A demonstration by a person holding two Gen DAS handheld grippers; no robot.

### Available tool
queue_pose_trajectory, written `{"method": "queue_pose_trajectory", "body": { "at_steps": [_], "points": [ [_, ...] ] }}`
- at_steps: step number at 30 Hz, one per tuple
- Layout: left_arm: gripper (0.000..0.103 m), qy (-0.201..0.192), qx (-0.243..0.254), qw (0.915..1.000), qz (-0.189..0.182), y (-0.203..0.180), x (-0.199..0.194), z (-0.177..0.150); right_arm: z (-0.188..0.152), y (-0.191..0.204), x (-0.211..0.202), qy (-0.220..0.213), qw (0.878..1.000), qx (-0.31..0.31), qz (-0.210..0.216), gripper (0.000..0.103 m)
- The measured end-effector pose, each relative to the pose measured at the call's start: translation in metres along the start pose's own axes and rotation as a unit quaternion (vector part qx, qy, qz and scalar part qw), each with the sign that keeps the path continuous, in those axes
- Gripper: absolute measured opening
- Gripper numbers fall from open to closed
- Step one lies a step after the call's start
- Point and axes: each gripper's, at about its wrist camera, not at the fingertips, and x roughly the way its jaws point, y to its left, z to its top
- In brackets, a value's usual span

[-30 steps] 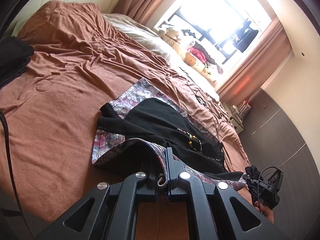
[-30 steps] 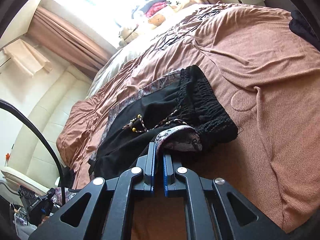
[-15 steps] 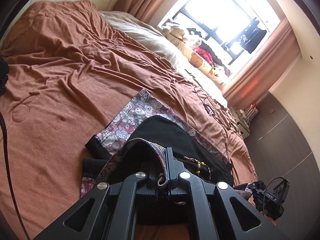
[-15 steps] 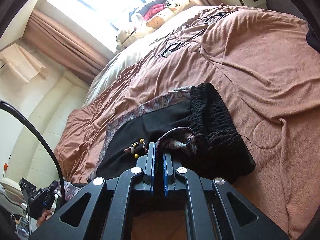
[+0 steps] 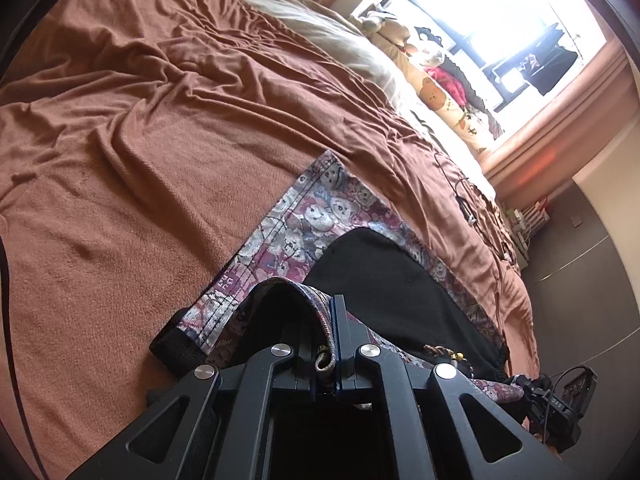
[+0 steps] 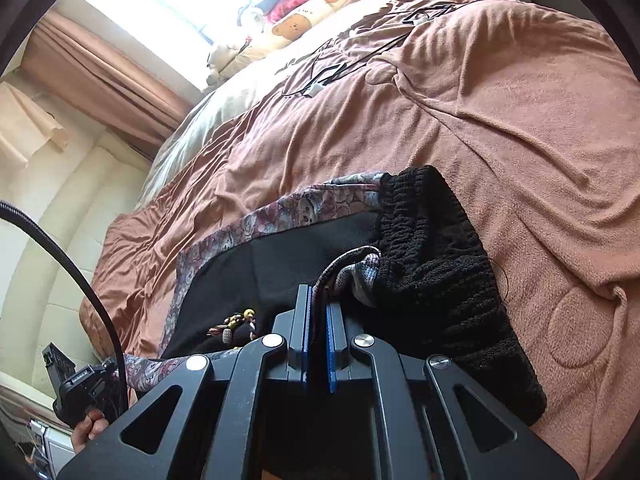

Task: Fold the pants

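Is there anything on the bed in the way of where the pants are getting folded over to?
Nothing visible. Both tools already pinch the pants: the left tool and the right tool. Ahead of the fold lie only the pants' own black cloth, their bead string, and bare brown blanket.

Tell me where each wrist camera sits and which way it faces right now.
Left wrist: on the left gripper, looking down its fingers across the brown blanket toward the window; jaws clamp the pants hem.
Right wrist: on the right gripper, facing bed and window; jaws pinch fabric by the black waistband; a hand shows lower left.
Shared: pants, blanket, window, each other's gripper.
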Motion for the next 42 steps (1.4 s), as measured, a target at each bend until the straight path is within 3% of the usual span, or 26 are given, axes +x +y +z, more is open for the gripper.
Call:
{"method": "queue_pose_trajectory", "body": {
  "at_steps": [3,4,5,6,7,8,10,15,20,27,34,39,42],
  "points": [
    [0.007,0.026,0.008,0.9994,0.023,0.002,0.017,0.005,0.004,0.003,0.012,0.008,1.000,-0.006,-0.012,0.005],
    [0.010,0.032,0.013,0.9990,0.027,0.003,0.020,0.005,0.005,0.004,0.014,0.012,1.000,-0.008,-0.015,0.006],
    [0.019,0.037,0.018,0.9987,0.030,0.003,0.021,0.005,0.006,0.007,0.016,0.014,1.000,-0.012,-0.018,0.010],
    [0.027,0.037,0.023,0.9984,0.035,0.002,0.019,0.005,0.007,0.010,0.015,0.015,0.999,-0.017,-0.023,0.018],
    [0.047,0.033,0.029,0.9983,0.038,0.002,0.016,0.005,0.007,0.012,0.012,0.014,0.999,-0.022,-0.022,0.024],
    [0.065,0.026,0.035,0.9982,0.042,0.002,0.011,0.006,0.007,0.015,0.008,0.009,0.999,-0.027,-0.018,0.040],
    [0.074,0.005,0.046,0.9978,0.047,0.002,-0.001,0.009,0.006,0.021,-0.003,-0.009,0.999,-0.044,-0.018,0.064],
    [0.074,0.015,0.091,0.9934,0.068,0.001,-0.011,0.010,0.001,0.030,-0.027,-0.025,0.995,-0.095,-0.020,0.067],
    [0.074,0.049,0.174,0.9789,0.094,-0.006,-0.008,-0.004,-0.002,0.024,-0.045,-0.018,0.990,-0.127,-0.055,0.067],
    [0.074,0.106,0.231,0.9602,0.116,-0.006,0.012,-0.018,-0.001,0.020,-0.048,0.022,0.979,-0.162,-0.117,0.067],
    [0.074,0.135,0.260,0.9438,0.154,-0.004,0.041,-0.023,0.007,0.022,-0.022,0.070,0.970,-0.182,-0.145,0.067],
    [0.074,0.133,0.267,0.9401,0.165,-0.005,0.060,-0.011,0.013,0.023,0.000,0.092,0.966,-0.189,-0.149,0.067],
    [0.074,0.113,0.269,0.9453,0.146,-0.009,0.066,0.002,0.016,0.023,0.004,0.090,0.967,-0.190,-0.145,0.067]
  ]
}}
